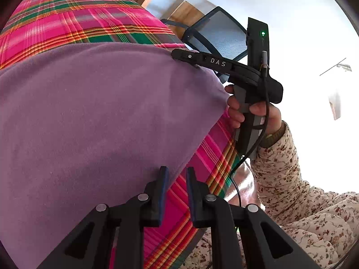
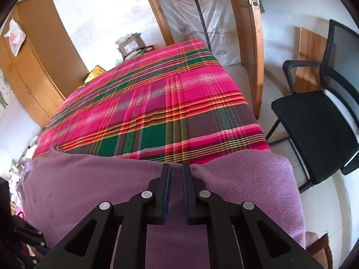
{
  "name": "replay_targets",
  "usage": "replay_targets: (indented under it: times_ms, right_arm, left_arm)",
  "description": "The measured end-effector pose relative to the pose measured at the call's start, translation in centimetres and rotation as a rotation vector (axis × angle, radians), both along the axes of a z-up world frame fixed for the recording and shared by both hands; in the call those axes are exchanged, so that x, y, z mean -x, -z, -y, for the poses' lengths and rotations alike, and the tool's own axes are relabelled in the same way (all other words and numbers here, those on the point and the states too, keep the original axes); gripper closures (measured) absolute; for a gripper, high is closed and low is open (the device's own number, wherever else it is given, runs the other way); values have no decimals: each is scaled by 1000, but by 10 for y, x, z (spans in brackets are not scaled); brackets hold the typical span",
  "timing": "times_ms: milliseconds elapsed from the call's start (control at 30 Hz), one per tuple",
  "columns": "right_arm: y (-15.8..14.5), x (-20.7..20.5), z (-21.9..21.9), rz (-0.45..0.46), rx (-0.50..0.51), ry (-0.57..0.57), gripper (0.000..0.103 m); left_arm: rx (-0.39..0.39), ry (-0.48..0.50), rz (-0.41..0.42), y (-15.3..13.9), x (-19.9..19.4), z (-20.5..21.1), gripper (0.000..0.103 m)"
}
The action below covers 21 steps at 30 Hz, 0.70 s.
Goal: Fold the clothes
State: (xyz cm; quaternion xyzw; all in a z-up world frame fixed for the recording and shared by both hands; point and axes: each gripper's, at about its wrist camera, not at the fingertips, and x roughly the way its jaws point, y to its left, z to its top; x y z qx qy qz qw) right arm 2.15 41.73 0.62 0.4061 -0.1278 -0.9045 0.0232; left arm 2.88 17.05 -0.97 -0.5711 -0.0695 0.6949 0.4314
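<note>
A purple fleece garment (image 1: 101,116) lies spread on a pink, green and orange plaid cloth (image 1: 74,20) that covers a table. My left gripper (image 1: 177,170) hovers at the garment's near right edge, its jaws a little apart with nothing between them. My right gripper (image 1: 179,55) shows in the left wrist view at the garment's far right corner, fingers together on the fabric's edge. In the right wrist view the right gripper (image 2: 176,168) has its jaws narrowly apart over the garment (image 2: 112,179), with a pinch of purple fabric at the fingertips. The plaid cloth (image 2: 157,94) stretches beyond.
A black mesh office chair (image 2: 318,121) stands to the right of the table. A wooden door (image 2: 253,44) and a wooden wardrobe (image 2: 38,67) stand behind. A cardboard box (image 2: 132,44) sits past the table's far edge. The person's floral sleeve (image 1: 291,190) is at the right.
</note>
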Motion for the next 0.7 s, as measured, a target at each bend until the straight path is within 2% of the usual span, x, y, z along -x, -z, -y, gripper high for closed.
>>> replay_targets:
  times_ms: [100,133,233,367,467,533,700]
  right_arm:
    - [-11,-14,10,-34,-34,-1,86]
    - [-16,-21,18,-56,-27,-36,84]
    - [-22,-37,45,-89,-19,-159,83]
    - [-13,-54,82,-66,-125,-257,83]
    - [0,-69,97,-36,-254,-233,83]
    - [3,-84,97,-74,-312,-217,82]
    - [0,-105,93,-69,-347,-141,81]
  left_arm:
    - [-14,19,24,1,-2,1,87]
    - [-2,37,46,5,-4,-1,87]
    - [13,39,32,4,-9,0,87]
    - [5,13,-10,-6,-17,18,87]
    - [0,-7,-41,-15,-23,33,87]
    - [-4,-20,-62,-20,-26,42,87]
    - [-7,-152,-100,-28,-25,83,87]
